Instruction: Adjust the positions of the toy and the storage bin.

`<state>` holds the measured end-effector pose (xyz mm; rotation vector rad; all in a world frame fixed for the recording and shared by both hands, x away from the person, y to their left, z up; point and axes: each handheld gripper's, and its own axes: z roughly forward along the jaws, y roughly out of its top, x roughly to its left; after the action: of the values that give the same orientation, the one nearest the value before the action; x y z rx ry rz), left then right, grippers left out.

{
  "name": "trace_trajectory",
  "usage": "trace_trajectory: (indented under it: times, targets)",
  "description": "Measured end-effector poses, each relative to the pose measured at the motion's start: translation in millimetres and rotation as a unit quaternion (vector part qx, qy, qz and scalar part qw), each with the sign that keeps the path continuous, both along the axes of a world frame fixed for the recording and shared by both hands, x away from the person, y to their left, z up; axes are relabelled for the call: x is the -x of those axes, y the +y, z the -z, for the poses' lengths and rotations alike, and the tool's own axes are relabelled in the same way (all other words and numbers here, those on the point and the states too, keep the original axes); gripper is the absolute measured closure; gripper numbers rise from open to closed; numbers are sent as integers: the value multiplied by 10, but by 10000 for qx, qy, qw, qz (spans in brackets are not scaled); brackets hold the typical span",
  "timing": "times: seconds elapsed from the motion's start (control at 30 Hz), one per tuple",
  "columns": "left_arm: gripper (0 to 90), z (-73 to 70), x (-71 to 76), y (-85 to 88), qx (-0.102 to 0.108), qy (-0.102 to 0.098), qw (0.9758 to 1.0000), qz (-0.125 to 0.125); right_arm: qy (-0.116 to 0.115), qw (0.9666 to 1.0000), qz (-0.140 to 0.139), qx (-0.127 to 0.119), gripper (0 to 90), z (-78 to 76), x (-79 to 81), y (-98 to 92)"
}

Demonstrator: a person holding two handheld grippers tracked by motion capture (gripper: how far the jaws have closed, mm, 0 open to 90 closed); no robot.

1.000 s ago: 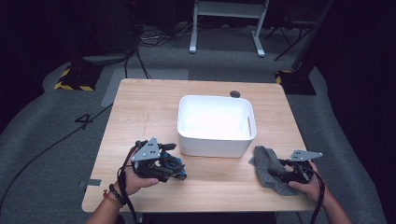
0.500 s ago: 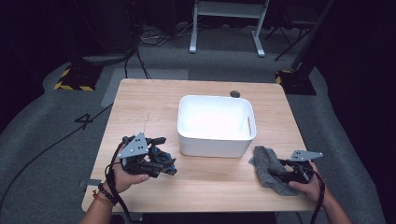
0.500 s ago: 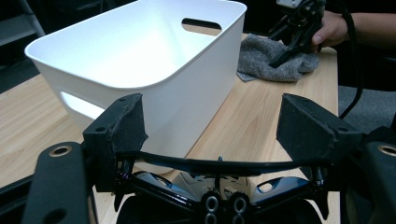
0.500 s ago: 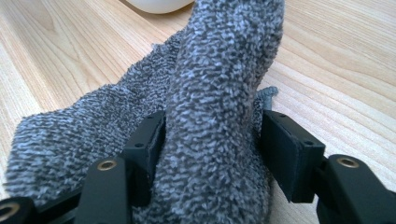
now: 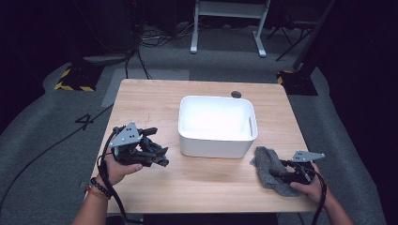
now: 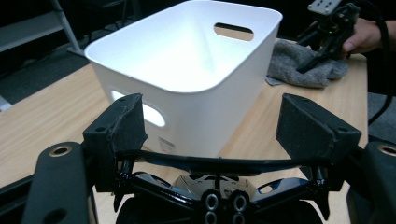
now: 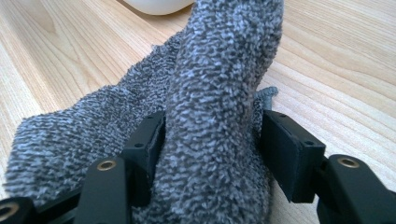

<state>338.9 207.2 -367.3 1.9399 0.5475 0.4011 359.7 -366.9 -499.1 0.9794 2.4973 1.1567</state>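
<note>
Wooden desk [image 5: 206, 187], pale grain, dark floor around it. White plastic bin [image 5: 217, 125] sits near the desk's middle, a little toward the far edge, upright, with slot handles in its short walls; nothing seen inside it. Small dark round object [image 5: 236, 94] lies just beyond the bin, near the far edge; too small to identify. Left claw [image 5: 157, 157] is held by the person's left hand [image 5: 118, 169] at the near left of the desk, apart from the bin and aimed toward it; in the left gripper view its jaws stand wide, nothing between them, the bin's near corner framed in the gap. Grey terry cloth [image 5: 272, 171] lies crumpled at the near right of the desk, just beside the bin's near right corner. Right claw [image 5: 278, 173] is in the right hand [image 5: 310, 185], low over the cloth; the right gripper view shows a raised fold of cloth pinched between both jaws, the rest spread on the wood.
</note>
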Motion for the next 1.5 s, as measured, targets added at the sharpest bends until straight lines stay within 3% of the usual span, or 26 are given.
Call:
trace_trajectory:
  times: [0.5,0.6,0.77,1.07,1.33,1.5]
  targets:
    - [244,-231,-287,-22,52,-121,9997,-209,-9,10000,-14,10,418,0,-1,0]
    - [244,-306,-340,-22,154,-152,9995,-218,-14,10000,-16,8,418,1,0,0]
    - [244,-410,-424,-86,-13,-211,9994,-275,-19,10000,-38,2,418,2,-3,-4]
    - [244,-561,-557,-112,-61,-256,9990,-359,-27,10000,-38,4,417,3,-1,-3]
    - [244,-673,-651,-154,170,-366,9985,-358,-33,10000,-29,11,412,4,-2,-1]
    - [244,-765,-674,-228,184,-452,9983,-307,-38,10000,-34,0,412,6,-3,-4]
